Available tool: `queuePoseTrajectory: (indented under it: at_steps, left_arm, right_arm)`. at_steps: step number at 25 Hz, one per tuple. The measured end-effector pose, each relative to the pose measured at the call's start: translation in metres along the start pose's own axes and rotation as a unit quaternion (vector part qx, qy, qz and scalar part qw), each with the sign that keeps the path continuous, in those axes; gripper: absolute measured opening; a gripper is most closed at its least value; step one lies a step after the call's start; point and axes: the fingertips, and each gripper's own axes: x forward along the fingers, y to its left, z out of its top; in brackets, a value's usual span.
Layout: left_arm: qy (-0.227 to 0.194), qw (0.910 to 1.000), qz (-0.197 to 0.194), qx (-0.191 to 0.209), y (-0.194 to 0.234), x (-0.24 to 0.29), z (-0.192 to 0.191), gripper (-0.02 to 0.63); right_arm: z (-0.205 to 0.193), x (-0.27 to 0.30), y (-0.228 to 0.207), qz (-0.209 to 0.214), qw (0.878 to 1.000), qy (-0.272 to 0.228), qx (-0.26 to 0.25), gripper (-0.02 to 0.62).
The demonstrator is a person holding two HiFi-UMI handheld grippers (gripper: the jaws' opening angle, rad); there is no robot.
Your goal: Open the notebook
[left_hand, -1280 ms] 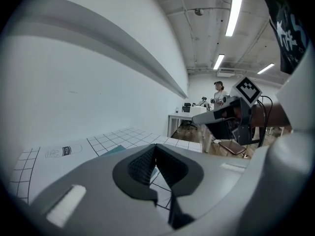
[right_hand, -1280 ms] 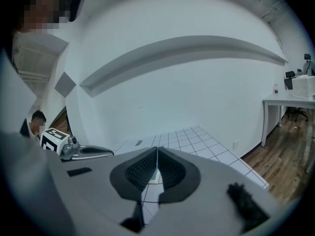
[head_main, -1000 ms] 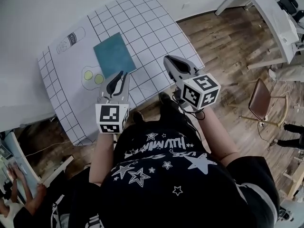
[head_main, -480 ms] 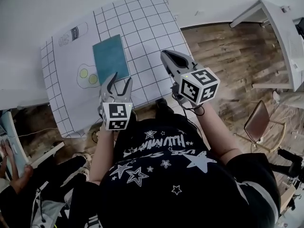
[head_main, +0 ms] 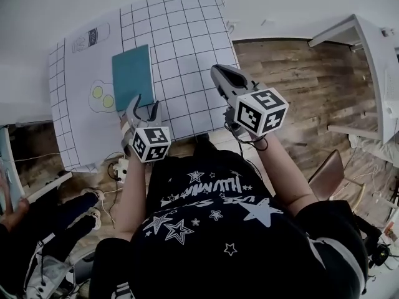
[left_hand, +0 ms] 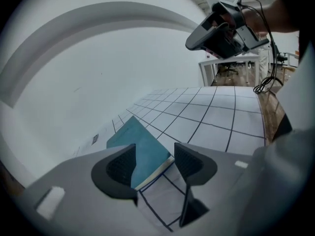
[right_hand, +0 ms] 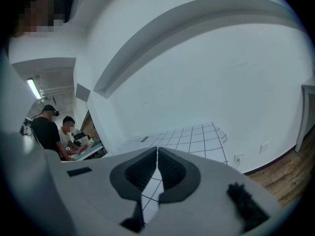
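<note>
Head view: closed notebook (head_main: 132,76) on mat (head_main: 187,48).

The notebook (head_main: 132,76) lies flat on the bench (head_main: 187,42), straight ahead of the left gripper (head_main: 143,106). Its near corner sits in the gap between that gripper's parted jaws, though whether they touch it is hard to tell. A drawn pair of circles (head_main: 101,98) lies on the bench just left of these jaws, beside the notebook's near left edge. A drawn bottle (head_main: 87,39) lies farther ahead and to the left. The right gripper (head_main: 219,75) hangs over the bench's right part, well apart from the notebook, to the right of the left jaws. Its jaws are together with nothing between them. A white desk (head_main: 374,61) stands far right of them, across the floor (head_main: 293,80).
</note>
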Motion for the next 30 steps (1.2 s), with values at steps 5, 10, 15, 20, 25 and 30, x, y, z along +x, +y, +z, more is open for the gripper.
queuePoseTrajectory:
  at_steps: [5,10,15,20,25,30]
  left_arm:
    - [0.052,0.9968,0.06,0.006,0.006,0.01,-0.015,0.249]
    - [0.085,0.9921,0.088,0.028,0.003,0.012,-0.018,0.231]
    - [0.115,0.9882,0.094,0.039,-0.007,0.016,-0.018,0.105]
    - [0.131,0.9862,0.078,0.063,-0.01,0.016,-0.018,0.066]
    - [0.109,0.9926,0.052,-0.009,0.003,0.003,-0.006,0.042]
    - [0.058,0.9919,0.048,-0.102,0.027,-0.023,0.01,0.014]
  right_arm:
    - [-0.005,0.008,-0.006,0.031,0.999,0.014,-0.001,0.017]
    - [-0.007,0.013,-0.009,0.053,0.998,0.024,-0.002,0.017]
    - [-0.005,0.017,-0.014,0.064,0.998,0.024,-0.001,0.017]
    - [-0.001,0.019,-0.014,0.071,0.997,0.02,0.0,0.017]
    - [0.0,0.027,-0.01,0.076,0.997,0.016,0.002,0.017]
    - [-0.002,0.04,0.01,0.086,0.996,0.021,0.001,0.017]
